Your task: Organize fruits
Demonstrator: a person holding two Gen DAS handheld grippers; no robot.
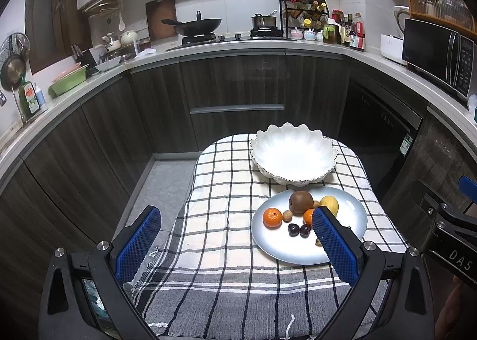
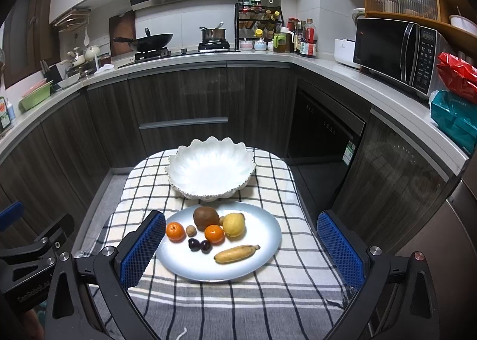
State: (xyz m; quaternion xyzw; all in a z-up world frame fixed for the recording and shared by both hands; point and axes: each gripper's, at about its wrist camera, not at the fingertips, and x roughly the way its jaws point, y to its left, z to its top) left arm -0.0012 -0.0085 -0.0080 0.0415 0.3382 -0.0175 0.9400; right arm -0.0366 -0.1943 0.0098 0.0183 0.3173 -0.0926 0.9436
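A pale blue plate [image 2: 268,238] on a checked cloth holds a brown kiwi [image 2: 205,217], a lemon [image 2: 234,224], two mandarins [image 2: 175,231], a small banana [image 2: 237,253], two dark cherries [image 2: 199,244] and a small nut [image 2: 190,231]. A white petal-shaped bowl [image 2: 210,170] stands empty behind it. The plate [image 1: 351,214], kiwi [image 1: 300,202] and bowl [image 1: 293,155] also show in the left wrist view. My left gripper [image 1: 235,247] is open, above the cloth left of the plate. My right gripper [image 2: 241,250] is open, straddling the plate from above.
The small table with the checked cloth [image 2: 226,304] stands in a kitchen. Dark cabinets [image 2: 184,101] and a white counter run behind and on both sides. A microwave [image 2: 396,51] is at the right, a wok [image 2: 149,40] on the hob.
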